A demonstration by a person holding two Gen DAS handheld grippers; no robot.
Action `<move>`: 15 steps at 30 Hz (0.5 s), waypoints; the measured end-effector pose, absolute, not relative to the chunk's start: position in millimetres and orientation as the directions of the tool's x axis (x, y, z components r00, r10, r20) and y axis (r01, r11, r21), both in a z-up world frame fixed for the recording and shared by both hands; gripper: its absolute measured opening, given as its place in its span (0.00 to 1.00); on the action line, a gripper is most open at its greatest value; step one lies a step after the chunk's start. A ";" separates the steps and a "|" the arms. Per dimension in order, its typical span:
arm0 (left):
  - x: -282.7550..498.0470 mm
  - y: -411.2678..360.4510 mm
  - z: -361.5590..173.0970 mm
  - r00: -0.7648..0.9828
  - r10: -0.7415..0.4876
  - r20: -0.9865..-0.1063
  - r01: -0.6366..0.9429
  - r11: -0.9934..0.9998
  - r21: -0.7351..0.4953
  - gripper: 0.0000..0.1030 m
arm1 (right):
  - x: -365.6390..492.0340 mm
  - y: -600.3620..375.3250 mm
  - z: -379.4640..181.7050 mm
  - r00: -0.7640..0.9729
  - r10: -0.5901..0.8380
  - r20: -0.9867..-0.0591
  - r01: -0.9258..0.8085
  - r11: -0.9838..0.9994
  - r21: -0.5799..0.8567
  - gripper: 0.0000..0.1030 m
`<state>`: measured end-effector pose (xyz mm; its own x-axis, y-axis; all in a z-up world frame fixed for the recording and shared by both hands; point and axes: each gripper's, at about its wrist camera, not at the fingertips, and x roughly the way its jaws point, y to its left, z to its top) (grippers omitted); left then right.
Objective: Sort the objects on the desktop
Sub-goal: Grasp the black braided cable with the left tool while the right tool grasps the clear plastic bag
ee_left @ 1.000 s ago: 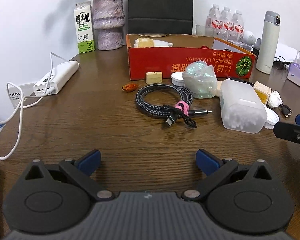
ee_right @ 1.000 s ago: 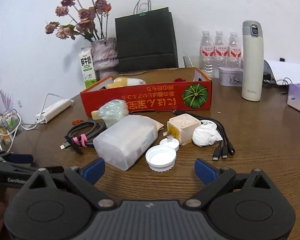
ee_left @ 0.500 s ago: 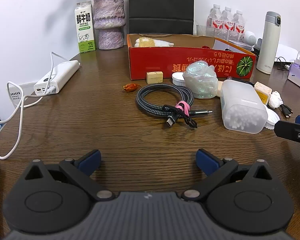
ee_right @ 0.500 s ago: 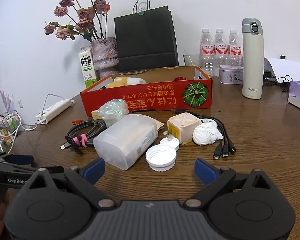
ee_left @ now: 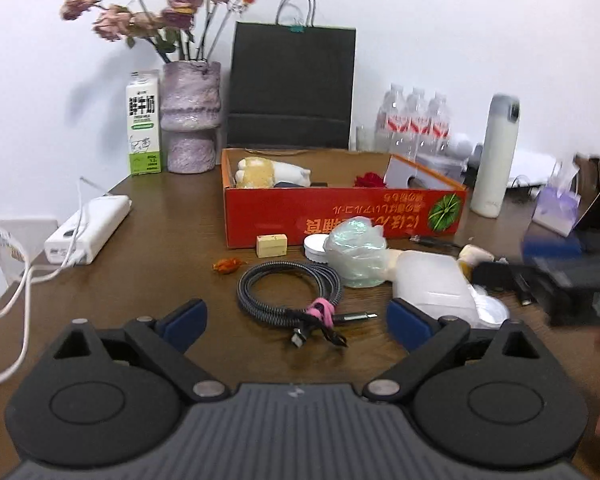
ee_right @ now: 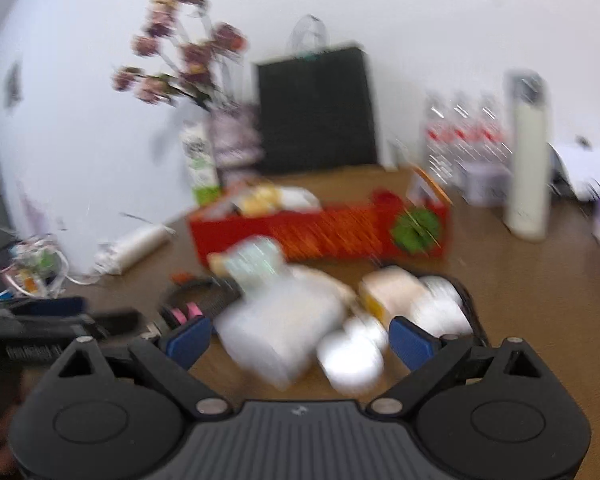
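Note:
My left gripper (ee_left: 296,320) is open and empty, raised above a coiled braided cable (ee_left: 290,292) with a pink tie. A red cardboard box (ee_left: 340,216) stands behind it with a few things inside. A translucent plastic tub (ee_left: 432,286), a shiny plastic bag (ee_left: 354,256), a round white tin (ee_left: 316,246) and a small yellow block (ee_left: 271,245) lie in front of the box. My right gripper (ee_right: 298,340) is open and empty above the tub (ee_right: 280,332) and a white lid (ee_right: 350,354); its view is blurred.
A milk carton (ee_left: 143,122), a vase of dried flowers (ee_left: 190,116), a black paper bag (ee_left: 292,88), water bottles (ee_left: 414,120) and a white flask (ee_left: 494,156) stand at the back. A white power strip (ee_left: 88,230) with cables lies at the left.
Both grippers have risen and moved forward toward the clutter. The cable now lies just past my left fingertips. The right view has gone blurry from fast motion.

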<state>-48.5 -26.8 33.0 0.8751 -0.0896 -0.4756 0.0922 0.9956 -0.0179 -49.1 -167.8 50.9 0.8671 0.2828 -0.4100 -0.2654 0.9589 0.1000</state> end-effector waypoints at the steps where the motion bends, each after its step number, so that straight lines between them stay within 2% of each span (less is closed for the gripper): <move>1: -41.7 -28.5 30.5 0.867 -0.079 -0.492 0.093 0.996 0.005 0.92 | -35.7 -155.5 56.8 0.869 0.272 -0.414 -0.276 0.960 0.051 0.92; 3: -29.5 -28.9 23.9 0.842 -0.078 -0.533 0.106 0.994 0.023 0.78 | -5.2 -134.7 60.7 0.853 0.273 -0.445 -0.305 0.952 0.001 0.90; 6: -12.6 -26.8 18.0 0.807 -0.130 -0.577 0.167 0.986 0.011 0.75 | 42.5 -113.6 53.2 0.772 0.328 -0.544 -0.360 0.932 0.051 0.83; 8: 3.2 -32.0 16.5 0.782 -0.158 -0.603 0.231 0.972 0.046 0.75 | 64.1 -103.4 42.7 0.740 0.327 -0.588 -0.363 0.930 0.061 0.73; 9: 12.9 -36.2 14.6 0.765 -0.164 -0.622 0.264 0.962 0.070 0.76 | 73.0 -100.9 36.6 0.724 0.316 -0.613 -0.353 0.933 0.064 0.58; 10: 21.6 -39.8 12.5 0.759 -0.162 -0.631 0.282 0.955 0.094 0.77 | 80.6 -101.4 31.3 0.711 0.303 -0.635 -0.329 0.941 0.081 0.30; 11: 30.0 -43.5 10.0 0.752 -0.155 -0.641 0.297 0.947 0.119 0.80 | 82.3 -104.4 29.5 0.713 0.303 -0.632 -0.314 0.944 0.098 0.26; 12: 37.8 -47.2 7.6 0.743 -0.140 -0.654 0.306 0.941 0.146 0.83 | 79.1 -109.5 29.4 0.722 0.321 -0.613 -0.309 0.942 0.129 0.26; 14: 47.6 -49.7 6.8 0.727 -0.140 -0.672 0.300 0.945 0.128 0.82 | 68.0 -121.6 33.2 0.750 0.362 -0.554 -0.314 0.931 0.183 0.25; 15: 50.4 -50.2 7.0 0.714 -0.161 -0.681 0.315 0.943 0.107 0.71 | 60.8 -126.3 36.2 0.768 0.372 -0.522 -0.318 0.928 0.194 0.25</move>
<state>50.4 -50.2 7.0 0.7140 -0.1609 -0.6814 0.3147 0.9431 0.1070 60.8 -126.3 36.2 0.7676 0.3719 -0.5220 -0.3176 0.9281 0.1943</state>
